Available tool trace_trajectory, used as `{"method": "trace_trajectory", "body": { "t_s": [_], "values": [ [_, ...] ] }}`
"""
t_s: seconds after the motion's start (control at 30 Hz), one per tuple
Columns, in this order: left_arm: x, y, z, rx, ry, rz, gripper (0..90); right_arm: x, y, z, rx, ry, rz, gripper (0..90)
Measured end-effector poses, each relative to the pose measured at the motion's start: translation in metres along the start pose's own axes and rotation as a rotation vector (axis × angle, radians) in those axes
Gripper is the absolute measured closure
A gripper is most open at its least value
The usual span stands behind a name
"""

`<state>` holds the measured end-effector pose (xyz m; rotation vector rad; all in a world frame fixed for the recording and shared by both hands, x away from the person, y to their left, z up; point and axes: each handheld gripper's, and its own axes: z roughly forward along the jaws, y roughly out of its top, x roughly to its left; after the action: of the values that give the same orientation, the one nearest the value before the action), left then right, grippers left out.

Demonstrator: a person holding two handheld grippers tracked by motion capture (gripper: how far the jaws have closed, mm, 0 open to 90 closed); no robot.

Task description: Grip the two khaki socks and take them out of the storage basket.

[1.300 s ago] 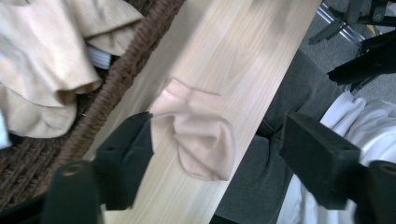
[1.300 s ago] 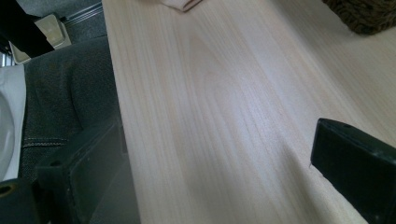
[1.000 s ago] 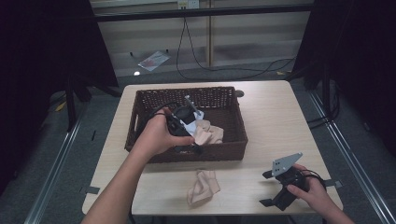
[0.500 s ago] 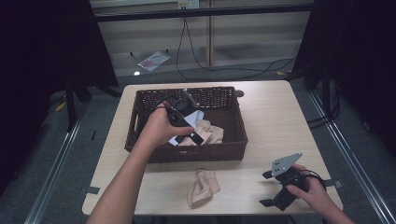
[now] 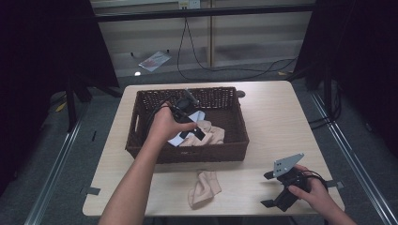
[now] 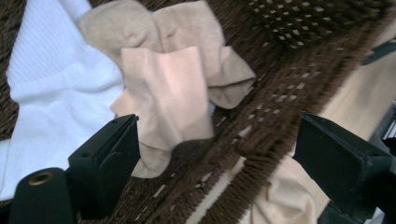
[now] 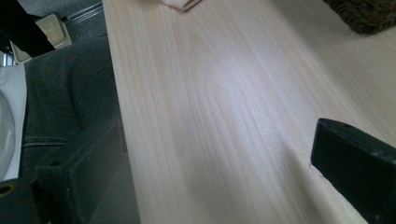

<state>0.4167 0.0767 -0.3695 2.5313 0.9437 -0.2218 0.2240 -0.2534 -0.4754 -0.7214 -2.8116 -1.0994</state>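
Note:
A dark wicker basket (image 5: 187, 154) stands mid-table with a crumpled beige sock (image 5: 212, 134) and a white cloth (image 5: 180, 138) inside. My left gripper (image 5: 194, 133) reaches down into it, open. In the left gripper view its jaws (image 6: 219, 154) stand wide just above the beige sock (image 6: 173, 88), whose lower edge lies by the left jaw, with the white cloth (image 6: 51, 93) beside it and the basket wall (image 6: 289, 79) behind. A second beige sock (image 5: 202, 187) lies on the table before the basket. My right gripper (image 5: 266, 190) rests open at the table's near right, holding nothing (image 7: 215, 172).
The wooden table (image 5: 277, 117) has bare room right of the basket and along its front edge (image 7: 196, 116). The sock on the table (image 6: 280, 196) shows past the basket wall. Cables trail on the floor behind the table (image 5: 225, 70). A corner of the basket (image 7: 369, 14) sits far off.
My left hand has sunk deeper into the basket and shifted toward its near right, closer to the beige sock. The right hand has stayed where it was.

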Motion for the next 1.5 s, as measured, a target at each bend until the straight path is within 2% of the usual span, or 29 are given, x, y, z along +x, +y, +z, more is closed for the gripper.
{"method": "trace_trajectory", "body": {
  "t_s": [0.07, 0.17, 0.53, 1.0, 1.17, 1.5],
  "values": [
    [0.004, 0.0, 0.004, 0.01, 0.001, -0.007, 14.1, 0.0, 0.0, 0.0, -0.001, -0.001, -0.003, 1.9],
    [0.009, 0.001, 0.011, 0.002, 0.002, -0.044, 14.0, 0.0, 0.0, 0.0, 0.001, -0.001, 0.001, 1.9],
    [0.02, 0.001, 0.025, 0.018, 0.025, -0.076, 14.9, -0.001, 0.0, 0.0, 0.001, -0.003, -0.006, 1.9],
    [0.023, 0.002, 0.038, 0.03, 0.026, -0.054, 20.0, 0.0, 0.0, 0.001, 0.009, -0.002, -0.004, 1.9],
    [0.024, 0.002, 0.041, 0.052, 0.018, -0.012, 21.1, 0.0, 0.0, 0.001, 0.008, -0.001, -0.003, 1.8],
    [0.024, 0.002, 0.05, 0.063, 0.0, 0.014, 26.2, 0.0, 0.0, 0.001, 0.006, -0.001, -0.004, 1.9]
  ]
}}
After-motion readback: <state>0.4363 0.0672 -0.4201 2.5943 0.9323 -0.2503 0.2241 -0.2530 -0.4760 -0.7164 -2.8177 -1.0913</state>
